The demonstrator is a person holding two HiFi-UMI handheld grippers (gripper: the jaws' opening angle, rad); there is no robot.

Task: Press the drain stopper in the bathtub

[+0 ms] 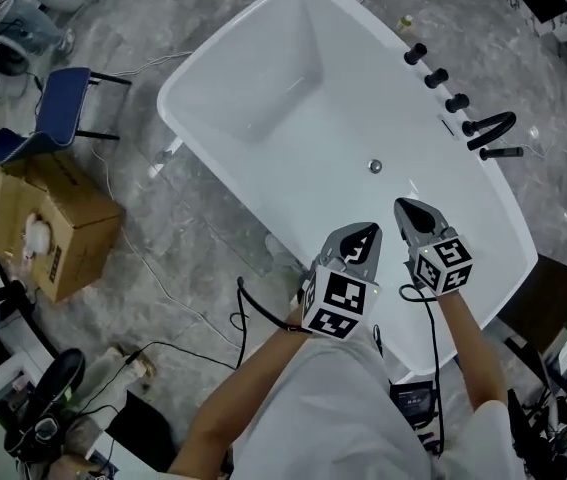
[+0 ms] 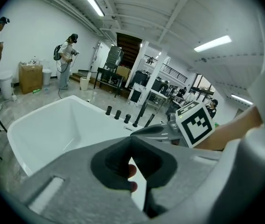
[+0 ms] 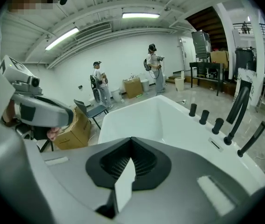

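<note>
Jaws of the left gripper (image 2: 131, 140) are pressing together at their tips, with nothing between them; only a thin sliver of white tub is showing through lower down. The right gripper (image 3: 131, 142) is likewise closing tip to tip on nothing. In the head view the two are hanging side by side over the near end of the bathtub (image 1: 199, 66), the left gripper (image 1: 367, 232) a little nearer the person and the right gripper (image 1: 407, 208) reaching slightly farther in, both pointing along the tub's length.

The drain stopper (image 1: 375, 166) is sitting as a small round metal disc on the white tub floor, just ahead of both tips and apart from them; neither gripper is touching it.

Along the tub's right rim three black knobs (image 1: 436, 76) are standing in a row, with a black faucet (image 1: 491, 126) arching beside them. On the grey floor to the left a blue chair (image 1: 63, 106) and an open cardboard box (image 1: 53, 223) are standing well apart from the tub, and dark cables (image 1: 178, 353) are trailing near the person's feet. Far across the room two people (image 3: 154, 66) are standing by the wall.
</note>
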